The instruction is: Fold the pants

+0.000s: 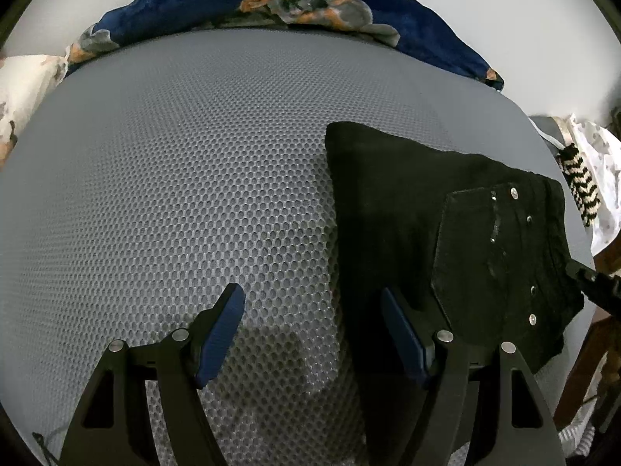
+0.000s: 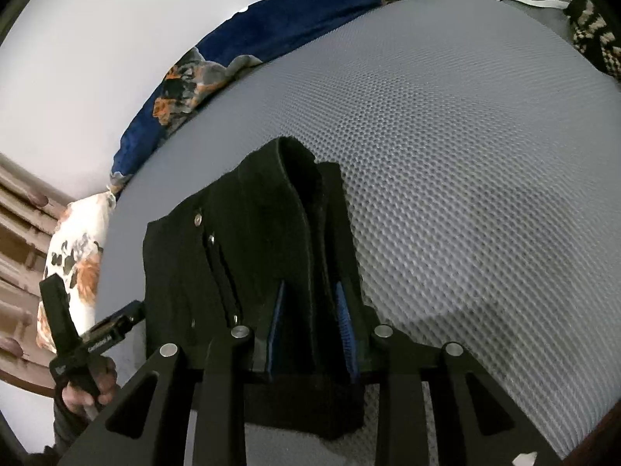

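Observation:
Black pants lie folded into a compact stack on the grey mesh mattress, with a back pocket and metal rivets facing up. My left gripper is open and empty, its right finger resting at the left edge of the pants. In the right wrist view the pants are pinched at a thick folded edge by my right gripper, which is shut on the cloth. The left gripper's body and the hand holding it show at the lower left.
A navy floral blanket is bunched along the far edge of the mattress. A white floral pillow lies at the left. A black-and-cream striped cloth and white fabric lie off the right side.

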Tool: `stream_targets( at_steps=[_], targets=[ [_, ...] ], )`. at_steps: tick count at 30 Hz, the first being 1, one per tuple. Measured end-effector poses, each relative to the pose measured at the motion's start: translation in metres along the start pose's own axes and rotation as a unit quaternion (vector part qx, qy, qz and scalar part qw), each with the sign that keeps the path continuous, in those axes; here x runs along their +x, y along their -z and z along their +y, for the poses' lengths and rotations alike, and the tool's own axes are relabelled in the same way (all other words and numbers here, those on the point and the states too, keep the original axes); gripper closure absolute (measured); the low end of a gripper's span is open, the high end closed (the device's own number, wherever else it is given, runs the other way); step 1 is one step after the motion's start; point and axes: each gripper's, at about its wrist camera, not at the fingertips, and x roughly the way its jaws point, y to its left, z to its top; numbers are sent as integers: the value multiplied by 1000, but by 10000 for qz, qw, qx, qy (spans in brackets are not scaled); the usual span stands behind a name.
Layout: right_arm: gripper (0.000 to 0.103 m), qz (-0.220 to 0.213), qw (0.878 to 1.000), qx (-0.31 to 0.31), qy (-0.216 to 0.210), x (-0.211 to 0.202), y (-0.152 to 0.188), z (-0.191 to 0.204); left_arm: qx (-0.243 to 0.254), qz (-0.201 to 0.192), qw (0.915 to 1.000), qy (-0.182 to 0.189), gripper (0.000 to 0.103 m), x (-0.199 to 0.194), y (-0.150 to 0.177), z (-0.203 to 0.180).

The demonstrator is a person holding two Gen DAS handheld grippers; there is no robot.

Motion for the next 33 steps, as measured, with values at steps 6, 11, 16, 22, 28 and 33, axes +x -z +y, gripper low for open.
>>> stream_targets(
  at_steps=[6,11,16,22,28,33],
  targets=[
    [77,133,9998,-111,-63,0,13,4,145,-123,9998,-40,30,-7,8,-7],
    [77,131,9998,-99,-82,4,13,8,241,-202,9995,-27,30,-17,18,-10],
    [76,134,9996,-232,-83,2,15,8,305,-318,9989,172,30,-28,27,-13],
    [76,271,9993,-29,-258,9,14,-2,459,-276,9975,456,30,-31,34,-21],
    [92,95,9994,-102,-302,-17,21,6,613,-265,9963,534,30,-32,36,-29],
    [93,174,9995,-189,-160,-24,31,11,677,-266,9956,593,30,-35,38,-31]
  ],
)
